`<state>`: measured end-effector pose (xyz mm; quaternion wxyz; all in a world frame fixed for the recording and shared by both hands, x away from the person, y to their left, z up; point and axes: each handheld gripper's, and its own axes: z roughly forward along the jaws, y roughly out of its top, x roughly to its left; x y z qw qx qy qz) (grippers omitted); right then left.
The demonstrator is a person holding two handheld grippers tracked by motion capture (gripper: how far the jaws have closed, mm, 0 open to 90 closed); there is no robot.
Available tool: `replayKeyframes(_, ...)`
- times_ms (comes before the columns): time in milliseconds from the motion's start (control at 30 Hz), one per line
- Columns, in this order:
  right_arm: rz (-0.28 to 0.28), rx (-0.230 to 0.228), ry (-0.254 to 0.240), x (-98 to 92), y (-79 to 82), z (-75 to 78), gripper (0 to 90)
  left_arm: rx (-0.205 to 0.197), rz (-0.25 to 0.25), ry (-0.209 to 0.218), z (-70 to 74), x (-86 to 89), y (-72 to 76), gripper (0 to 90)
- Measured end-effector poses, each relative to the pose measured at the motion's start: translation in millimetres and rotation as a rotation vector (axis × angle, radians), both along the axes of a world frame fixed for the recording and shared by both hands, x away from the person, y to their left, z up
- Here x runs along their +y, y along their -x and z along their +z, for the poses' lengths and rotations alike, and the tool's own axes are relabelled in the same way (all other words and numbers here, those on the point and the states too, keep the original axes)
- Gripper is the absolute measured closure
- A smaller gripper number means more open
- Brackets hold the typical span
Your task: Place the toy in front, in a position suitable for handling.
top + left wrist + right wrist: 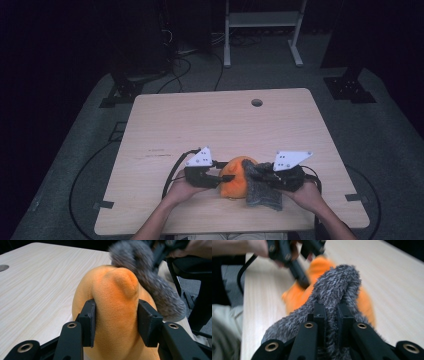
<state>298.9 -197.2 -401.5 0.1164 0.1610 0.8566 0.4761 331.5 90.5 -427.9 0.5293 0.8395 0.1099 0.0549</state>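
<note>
The orange plush (pixel 235 181) sits near the front edge of the desk (pixel 200 120), about midway along it, with the grey fuzzy cloth (pixel 262 192) draped against its right side. The left gripper (pixel 116 322) has its jaws pinching a fold of the plush. The right gripper (pixel 331 320) has its jaws pressed tight on a bunched ridge of the cloth.

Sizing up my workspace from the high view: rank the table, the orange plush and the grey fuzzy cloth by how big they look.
1. Table, by far the largest.
2. Orange plush.
3. Grey fuzzy cloth.
The last two look close in size; each is partly hidden by a tool, so that order is unsure.
</note>
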Motion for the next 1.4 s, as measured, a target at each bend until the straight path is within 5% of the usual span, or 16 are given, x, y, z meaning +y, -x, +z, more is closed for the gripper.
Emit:
replayKeyframes(267,0.006,0.044,-0.029,0.2,-16.9,-4.4,80.3,-0.006,0.004,-0.011,-1.0,5.1,-1.8,54.6)
replayKeyframes(467,-0.061,0.111,0.031,-27.3,-16.3,-24.6,80.2,-0.017,-0.008,-0.009,-3.4,8.5,-0.8,54.4)
replayKeyframes(700,-0.043,0.126,-0.058,-27.6,-27.5,-14.9,80.0,-0.011,-0.015,-0.017,-3.6,10.4,-3.3,54.5)
replayKeyframes(800,-0.024,0.176,-0.058,-19.4,-32.7,-21.2,79.9,0.004,-0.008,-0.027,-4.9,14.2,-6.5,53.1)
replayKeyframes(967,-0.021,0.103,0.015,-1.8,-15.5,-21.7,79.8,0.044,0.031,-0.071,-1.9,16.1,-11.3,39.6)
replayKeyframes(1167,-0.017,0.107,-0.009,-1.1,-6.2,-23.4,80.0,0.121,-0.029,0.005,6.1,10.6,-7.5,17.0)
replayKeyframes(1233,-0.002,0.095,-0.002,2.4,-2.3,-21.7,80.0,0.095,-0.015,-0.037,7.2,-0.6,-3.3,15.4)
replayKeyframes(1267,0.001,0.089,0.002,3.9,-0.7,-21.1,80.0,0.043,0.013,-0.081,7.6,-5.3,-0.2,17.4)
replayKeyframes(1333,0.001,0.081,0.007,4.3,-0.2,-20.6,79.9,-0.03,0.035,-0.094,9.2,-8.4,3.3,37.8)
replayKeyframes(1400,-0.008,0.097,-0.017,-0.8,-4.3,-19.8,79.9,-0.049,0.047,-0.077,10.6,-9.1,1.5,47.4)
